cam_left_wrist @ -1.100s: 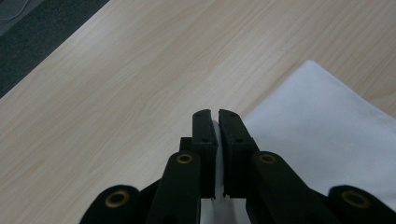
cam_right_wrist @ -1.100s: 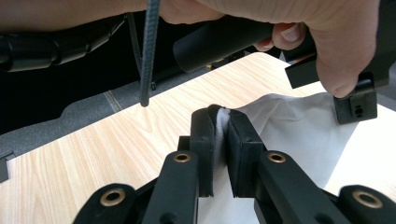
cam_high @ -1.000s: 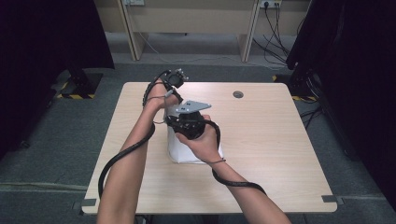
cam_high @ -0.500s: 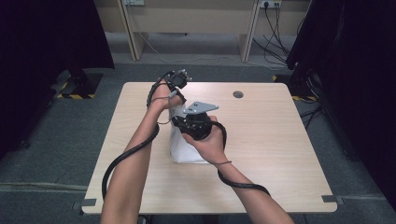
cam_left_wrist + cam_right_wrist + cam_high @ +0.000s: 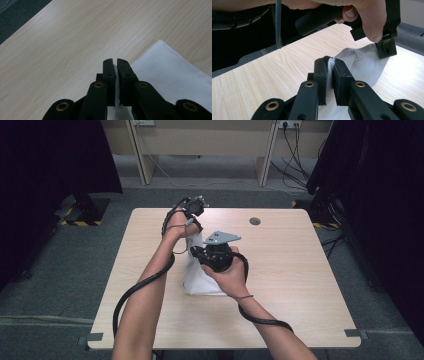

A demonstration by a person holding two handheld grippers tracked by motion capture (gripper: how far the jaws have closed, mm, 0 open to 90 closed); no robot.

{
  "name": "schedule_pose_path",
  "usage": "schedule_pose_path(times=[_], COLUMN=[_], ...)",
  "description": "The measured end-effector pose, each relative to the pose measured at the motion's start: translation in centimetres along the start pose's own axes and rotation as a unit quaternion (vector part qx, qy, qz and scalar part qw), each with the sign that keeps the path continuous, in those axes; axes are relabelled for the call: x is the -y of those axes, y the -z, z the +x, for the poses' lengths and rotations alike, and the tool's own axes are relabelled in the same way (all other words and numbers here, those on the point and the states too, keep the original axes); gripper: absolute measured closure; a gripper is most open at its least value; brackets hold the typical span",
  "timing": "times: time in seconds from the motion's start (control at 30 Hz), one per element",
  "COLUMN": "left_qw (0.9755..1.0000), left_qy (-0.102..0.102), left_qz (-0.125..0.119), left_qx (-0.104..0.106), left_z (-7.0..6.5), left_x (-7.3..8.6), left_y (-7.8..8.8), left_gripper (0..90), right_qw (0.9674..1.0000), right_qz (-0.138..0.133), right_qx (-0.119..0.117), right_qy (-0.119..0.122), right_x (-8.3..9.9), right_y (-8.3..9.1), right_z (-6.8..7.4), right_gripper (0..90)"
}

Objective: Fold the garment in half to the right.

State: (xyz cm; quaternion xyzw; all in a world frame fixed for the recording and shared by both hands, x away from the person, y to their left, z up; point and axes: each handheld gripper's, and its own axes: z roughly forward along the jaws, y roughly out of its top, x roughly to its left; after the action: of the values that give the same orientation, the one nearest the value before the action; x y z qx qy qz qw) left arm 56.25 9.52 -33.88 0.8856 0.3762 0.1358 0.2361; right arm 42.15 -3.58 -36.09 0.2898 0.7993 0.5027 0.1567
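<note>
A white cloth (image 5: 200, 279) lies at the middle of the wooden table (image 5: 300, 270), its far end pulled up off the surface. In the high view my left gripper (image 5: 191, 227) hangs over that far end, and my right gripper (image 5: 197, 252), with its grey plate on top, is just nearer. In the left gripper view the left gripper (image 5: 115, 61) is shut on an edge of the cloth (image 5: 170, 72), looking down on the table. In the right gripper view the right gripper (image 5: 330, 66) is shut on a fold of the cloth (image 5: 367, 65). Beyond it, the other hand's jaw pinches the same cloth.
A round cable hole (image 5: 255, 221) sits near the table's far edge. Black cables trail from both grippers along the forearms to the near edge. Beyond the table are grey floor, wooden desk legs and dark curtains at both sides.
Both hands have drifted slightly to the right with the cloth held between them. Both grips stay as they were.
</note>
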Motion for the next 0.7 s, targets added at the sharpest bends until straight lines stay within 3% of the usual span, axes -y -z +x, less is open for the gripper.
schedule_pose_path(times=[0.7], left_qw=[1.0], left_qy=[0.006], left_qz=[-0.005], left_qx=[0.003], left_z=[-0.7], left_x=[-0.6], left_y=[-1.0], left_gripper=[85.1], right_qw=[0.9998], right_qz=[0.0], right_qx=[0.015], right_qy=[-0.01], right_x=[1.1], right_y=[1.2], right_z=[-1.1], right_gripper=[82.7])
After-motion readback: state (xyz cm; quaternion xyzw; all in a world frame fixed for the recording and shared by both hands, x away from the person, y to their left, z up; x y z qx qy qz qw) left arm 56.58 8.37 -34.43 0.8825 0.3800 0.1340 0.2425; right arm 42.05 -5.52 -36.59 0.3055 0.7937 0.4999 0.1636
